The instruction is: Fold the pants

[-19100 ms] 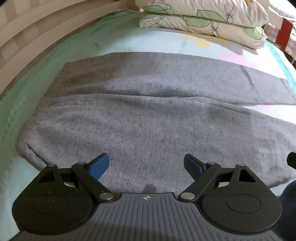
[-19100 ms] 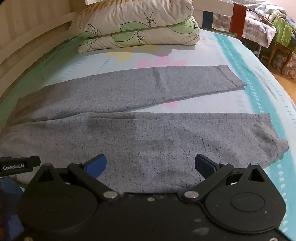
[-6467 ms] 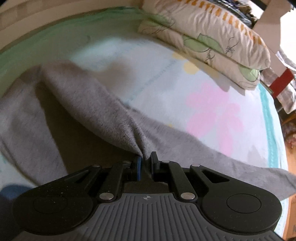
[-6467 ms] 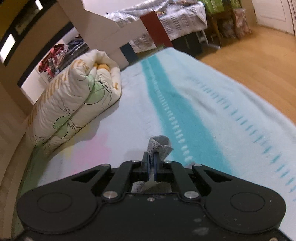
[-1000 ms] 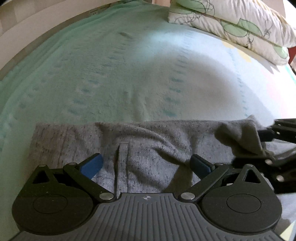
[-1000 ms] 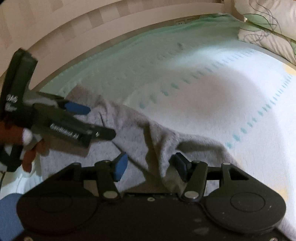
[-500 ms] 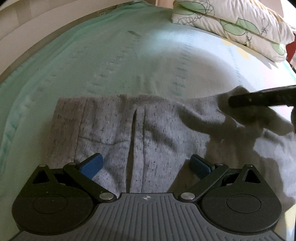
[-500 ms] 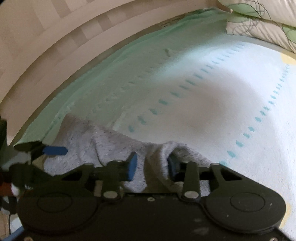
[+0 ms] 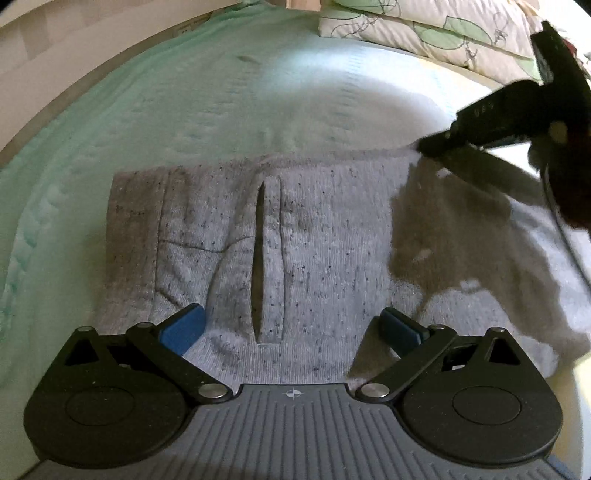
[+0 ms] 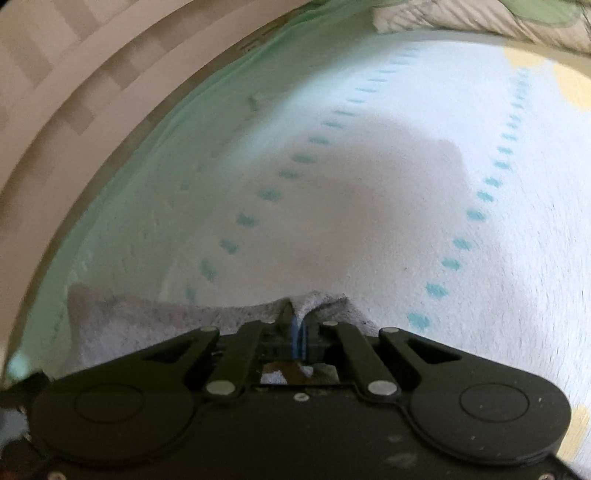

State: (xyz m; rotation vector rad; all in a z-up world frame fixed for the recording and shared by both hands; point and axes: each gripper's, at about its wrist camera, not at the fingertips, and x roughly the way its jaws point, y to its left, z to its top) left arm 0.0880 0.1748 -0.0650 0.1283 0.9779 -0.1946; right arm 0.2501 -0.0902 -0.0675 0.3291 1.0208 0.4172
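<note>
Your left gripper (image 9: 291, 326) points steeply down over the pants (image 9: 317, 236), its jaws spread wide with only flat cloth beneath them. Your right gripper (image 10: 298, 338) has just closed its jaws and now pinches a raised fold at the pants' far edge. The grey pants lie folded on the bed (image 9: 207, 92), slit pocket uppermost, toward its near edge. Pillows (image 9: 424, 26) sit at the far right corner.

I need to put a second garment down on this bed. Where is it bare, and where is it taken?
Bare: the blanket between the pants' far edge, the wall side and the pillows. Crowded: the near part, under the pants, where the open left gripper hovers and the right gripper pinches their edge.
</note>
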